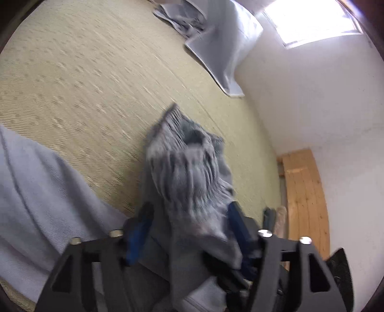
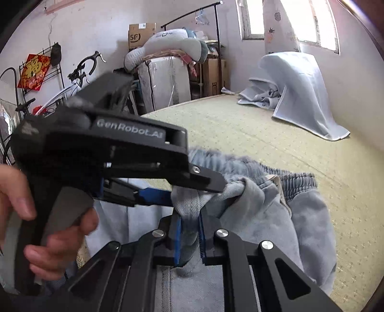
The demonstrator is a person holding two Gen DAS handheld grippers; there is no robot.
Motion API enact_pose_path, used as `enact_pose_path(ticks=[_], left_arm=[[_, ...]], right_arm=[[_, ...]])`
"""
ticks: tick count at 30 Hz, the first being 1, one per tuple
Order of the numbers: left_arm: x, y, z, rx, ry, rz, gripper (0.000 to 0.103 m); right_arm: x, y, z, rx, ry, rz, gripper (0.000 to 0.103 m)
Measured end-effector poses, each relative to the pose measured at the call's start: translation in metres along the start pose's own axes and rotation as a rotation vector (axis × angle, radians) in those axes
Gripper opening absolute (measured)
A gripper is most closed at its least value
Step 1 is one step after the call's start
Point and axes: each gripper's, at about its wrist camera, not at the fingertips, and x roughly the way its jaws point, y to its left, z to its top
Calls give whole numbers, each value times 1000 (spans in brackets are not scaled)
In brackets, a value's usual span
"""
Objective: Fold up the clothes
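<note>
A lived-in home bedroom doubling as storage. Pale woven mat (image 2: 240, 124) across the centre; bicycle (image 2: 79, 79) at left against the wall; cardboard box (image 2: 141, 36) and bedding stacked at upper centre; clothes rail (image 2: 192, 14) above; curtained window (image 2: 300, 21) at upper right.

"What do you see past the work, far up at twelve o'clock?"

"I see a bike (image 2: 79, 79) at ten o'clock and a red paper sign (image 2: 33, 72) on the wall beside it. A brown box (image 2: 141, 34) sits at twelve. A window (image 2: 309, 21) shines at one o'clock, and a blue blanket (image 2: 302, 88) hangs under it."

"And below?"

"A green mat (image 1: 84, 84) with little marks, and a wood board (image 1: 304, 192) at three."
</note>
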Motion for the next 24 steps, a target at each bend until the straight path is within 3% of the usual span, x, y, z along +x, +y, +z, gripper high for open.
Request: enact_pose_path(ticks=[4, 10, 22, 24], left_arm=[[-7, 2, 3, -14, -38, -42, 71], [-1, 2, -1, -25, -9, -57, 71], [-4, 0, -3, -9, -23, -27, 70], [-4, -1, -4, -1, -24, -19, 66]], right_arm=[[-4, -3, 2, 5, -6, 5, 11], [0, 3, 1, -21, 6, 24, 11], [9, 22, -5, -131, 60, 65, 11], [10, 25, -8, -150, 68, 73, 11]])
